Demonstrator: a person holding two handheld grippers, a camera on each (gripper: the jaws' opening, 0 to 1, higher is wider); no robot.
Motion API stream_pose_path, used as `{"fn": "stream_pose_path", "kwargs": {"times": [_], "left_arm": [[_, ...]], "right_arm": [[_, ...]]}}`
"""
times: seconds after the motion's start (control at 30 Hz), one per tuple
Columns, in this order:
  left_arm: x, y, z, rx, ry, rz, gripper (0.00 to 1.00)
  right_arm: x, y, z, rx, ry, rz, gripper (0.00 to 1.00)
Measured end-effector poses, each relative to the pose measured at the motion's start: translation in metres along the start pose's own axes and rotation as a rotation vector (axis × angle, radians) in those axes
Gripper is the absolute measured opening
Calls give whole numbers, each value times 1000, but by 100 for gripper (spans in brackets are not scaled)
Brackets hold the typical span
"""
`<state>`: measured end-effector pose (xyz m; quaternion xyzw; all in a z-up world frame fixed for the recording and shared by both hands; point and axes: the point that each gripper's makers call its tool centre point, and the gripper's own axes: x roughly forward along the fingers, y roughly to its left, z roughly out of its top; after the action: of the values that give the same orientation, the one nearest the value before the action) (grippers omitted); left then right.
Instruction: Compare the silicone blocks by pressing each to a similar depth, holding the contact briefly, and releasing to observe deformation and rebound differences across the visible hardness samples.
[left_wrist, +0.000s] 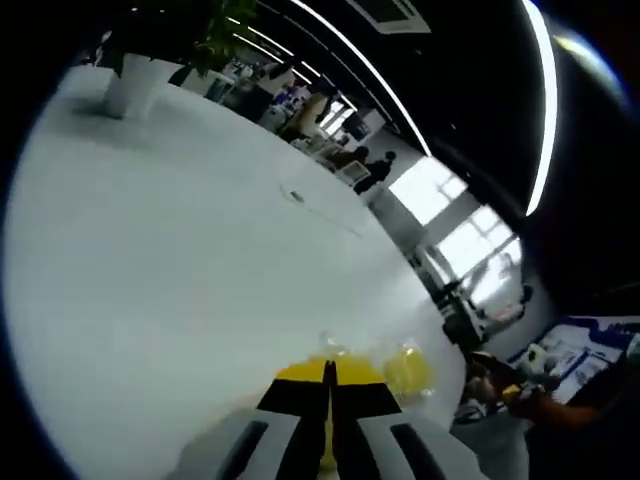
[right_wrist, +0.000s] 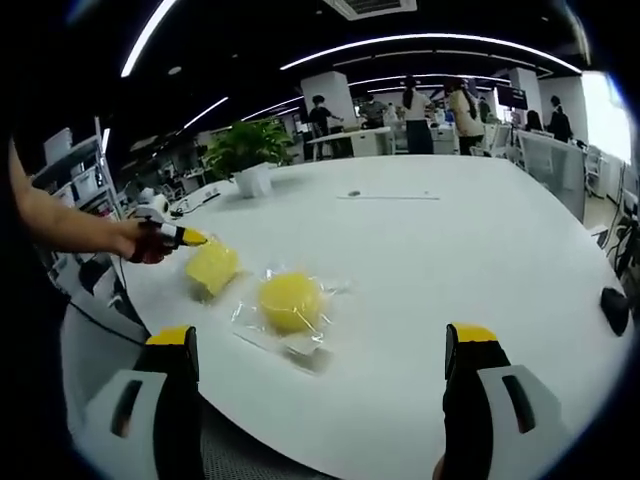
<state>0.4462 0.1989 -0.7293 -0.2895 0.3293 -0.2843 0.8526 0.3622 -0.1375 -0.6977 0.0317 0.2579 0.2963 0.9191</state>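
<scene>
While the right gripper hangs back from the table edge with its jaws spread wide and nothing between them, the round yellow block in its clear wrapper lies straight ahead of it on the white table, nearer than anything else. Just beyond and left of that block sits a second yellow block, with the left gripper touching or just beside its far side. In the left gripper view the left gripper's jaws are closed together, tips over yellow. A potted plant stands well beyond the blocks; nothing bars the approach.
</scene>
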Motion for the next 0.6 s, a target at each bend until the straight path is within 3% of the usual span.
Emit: {"fn": "stream_pose_path", "kwargs": {"times": [0.13, 0.2, 0.37, 0.43, 0.6], "left_arm": [[-5, -13, 9, 57, -45, -5, 0], [-7, -15, 12, 163, -62, 3, 0], [-16, -25, 17, 183, -95, 0, 0], [-22, -21, 21, 272, -111, 47, 0], [-30, -36, 24, 330, -130, 8, 0]], "right_arm": [[0, 2, 4, -8, -7, 9, 96], [0, 3, 7, -3, -14, 14, 96], [1, 3, 12, -1, -26, 18, 96], [2, 5, 15, -1, -33, 26, 96], [4, 10, 24, -15, -40, 46, 96]]}}
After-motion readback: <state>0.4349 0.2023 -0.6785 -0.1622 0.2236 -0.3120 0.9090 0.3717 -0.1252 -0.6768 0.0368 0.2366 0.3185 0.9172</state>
